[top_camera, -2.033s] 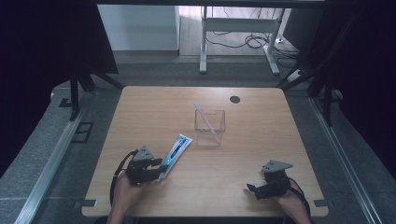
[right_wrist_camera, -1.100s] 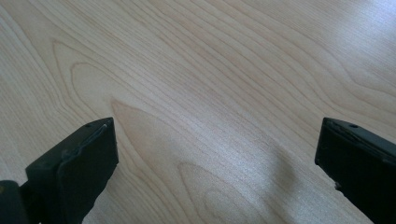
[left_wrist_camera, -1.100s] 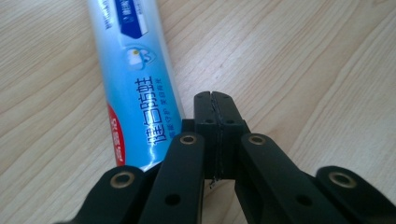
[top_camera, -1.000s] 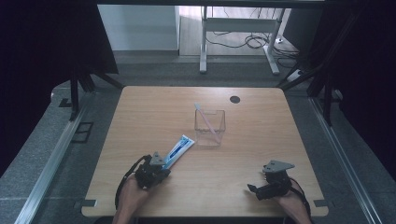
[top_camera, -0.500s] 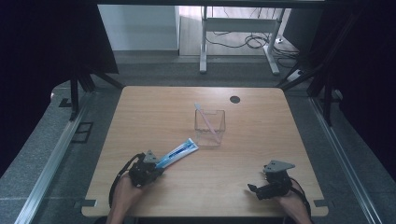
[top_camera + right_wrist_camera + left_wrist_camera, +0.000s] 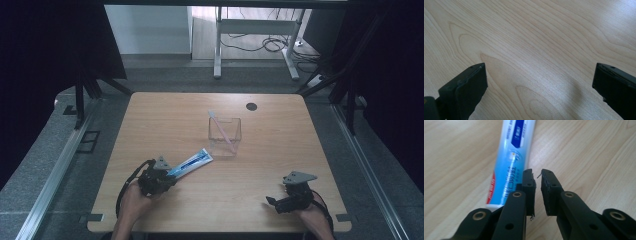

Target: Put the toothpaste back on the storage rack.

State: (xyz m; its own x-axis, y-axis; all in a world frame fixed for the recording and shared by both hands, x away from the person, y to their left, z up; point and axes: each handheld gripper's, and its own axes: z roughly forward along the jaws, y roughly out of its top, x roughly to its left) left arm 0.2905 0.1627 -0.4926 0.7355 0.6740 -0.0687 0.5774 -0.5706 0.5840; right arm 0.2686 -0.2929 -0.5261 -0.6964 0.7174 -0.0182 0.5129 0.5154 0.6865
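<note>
Left gripper (image 6: 537, 175) sits at the near left of the desk (image 6: 165, 120), jaws almost together with nothing between them, the toothpaste tube (image 6: 510, 162) lying flat just beside its left jaw. The tube angles toward the clear box (image 6: 225, 136) mid-desk, a pink stick leaning inside. Right gripper (image 6: 539, 80), near right, jaws spread wide over bare wood.
</note>
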